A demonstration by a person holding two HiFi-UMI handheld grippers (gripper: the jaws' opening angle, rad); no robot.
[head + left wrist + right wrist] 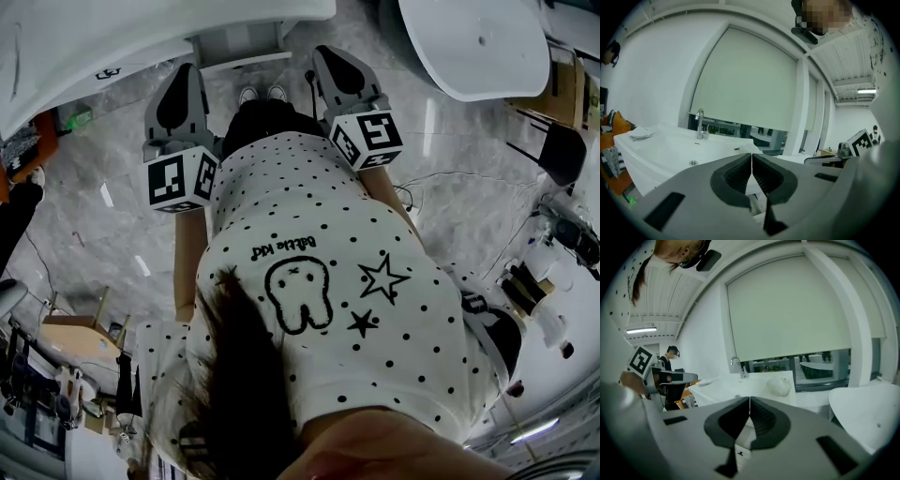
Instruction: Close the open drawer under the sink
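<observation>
White sink beyond, underside hidden behind left gripper and right gripper, fingers pressed together.

The drawer is a pale grey-white box at the top centre of the head view. It stands open, jutting out level from beneath the white sink. In the left gripper view the sink's chrome tap stands upright at the basin's far edge.

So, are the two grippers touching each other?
Apart. The head view shows the left gripper and the right gripper on either side of the person's shoes, with floor between them.
</observation>
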